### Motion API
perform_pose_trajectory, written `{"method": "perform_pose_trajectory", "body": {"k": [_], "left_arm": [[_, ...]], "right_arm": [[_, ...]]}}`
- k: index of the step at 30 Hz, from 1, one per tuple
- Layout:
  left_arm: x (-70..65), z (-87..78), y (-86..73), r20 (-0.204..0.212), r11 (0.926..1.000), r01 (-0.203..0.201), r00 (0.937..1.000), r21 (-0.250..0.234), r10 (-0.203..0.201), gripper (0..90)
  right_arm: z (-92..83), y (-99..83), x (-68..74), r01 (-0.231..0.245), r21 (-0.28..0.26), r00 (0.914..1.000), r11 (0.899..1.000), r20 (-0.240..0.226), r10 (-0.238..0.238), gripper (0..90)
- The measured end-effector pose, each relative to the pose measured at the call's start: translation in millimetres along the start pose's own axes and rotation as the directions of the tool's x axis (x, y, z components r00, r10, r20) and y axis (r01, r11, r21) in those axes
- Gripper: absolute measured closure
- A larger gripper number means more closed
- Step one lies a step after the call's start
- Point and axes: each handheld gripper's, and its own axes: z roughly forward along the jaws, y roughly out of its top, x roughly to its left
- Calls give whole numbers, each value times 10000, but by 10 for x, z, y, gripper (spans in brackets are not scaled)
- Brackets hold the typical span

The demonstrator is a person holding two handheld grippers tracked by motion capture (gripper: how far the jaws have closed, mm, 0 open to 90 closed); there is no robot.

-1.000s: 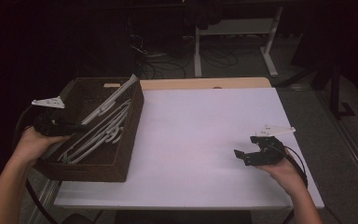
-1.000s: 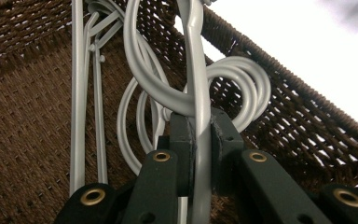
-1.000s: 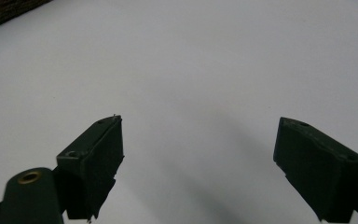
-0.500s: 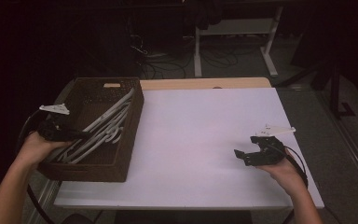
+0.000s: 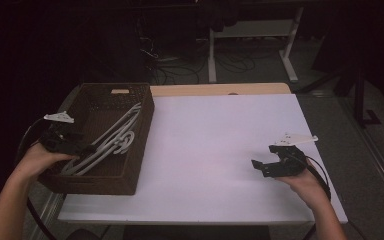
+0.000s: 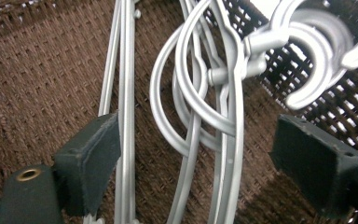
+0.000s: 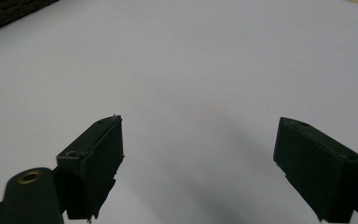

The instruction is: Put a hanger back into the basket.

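Several grey-white clothes hangers point(image 5: 111, 141) lie in a dark brown woven basket point(image 5: 130, 167) at the table's left. My left gripper point(image 5: 85, 148) hangs over the basket's near left part. Its jaws have just been opening and stand wide. In the left gripper view the hangers' point(image 6: 228, 116) wires and hooks lie loose between the pads point(image 6: 91, 156), pressed by neither, with the left gripper point(image 6: 198, 158) just above them. My right gripper point(image 5: 262, 165) rests at the table's right front, open and holding nothing; in its own view the right gripper point(image 7: 198, 158) faces bare white table point(image 7: 191, 56).
The white table top point(image 5: 220, 140) stretches between basket and right hand, with a wooden strip point(image 5: 220, 89) along its far edge. Behind the table stand a desk frame point(image 5: 290, 45) and floor cables point(image 5: 180, 70). The basket's corner point(image 7: 9, 14) shows far off in the right gripper view.
The hanger that my left gripper held up against the basket's rim has come down into the basket. The left hand has sunk a little. The right hand has not moved.
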Motion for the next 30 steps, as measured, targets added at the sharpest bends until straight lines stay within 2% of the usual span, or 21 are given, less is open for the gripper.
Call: {"method": "perform_pose_trajectory", "body": {"k": [3, 7, 12, 17, 20, 25, 30], "left_arm": [[-54, -63, 43, 216, 9985, -48, 9997, -541, 59, 100], [-194, -128, 143, 513, 9924, -291, 9981, -1199, 355, 81], [-459, -168, 303, 923, 9761, -673, 9918, -2068, 880, 54], [-731, -145, 419, 1201, 9620, -995, 9837, -2542, 1335, 5], [-874, -103, 463, 1501, 9536, -1090, 9763, -2807, 1557, 2], [-1040, 7, 474, 1853, 9480, -1245, 9653, -2928, 1840, 0], [-1127, 104, 444, 2083, 9443, -1148, 9604, -3083, 1848, 0]], "right_arm": [[-11, 13, 5, -4, -47, 10000, 10000, -21, 4, 153], [-37, 51, 27, 53, -140, 10000, 9999, -81, -54, 153], [-84, 117, 70, 115, -331, 9995, 9994, -290, -124, 146], [-145, 194, 108, 186, -540, 9986, 9984, -489, -213, 135], [-191, 246, 132, 205, -720, 9978, 9972, -609, -249, 131], [-277, 355, 186, 400, -924, 9946, 9949, -916, -485, 87], [-336, 464, 232, 653, -1189, 9906, 9908, -1116, -787, 69]]}}
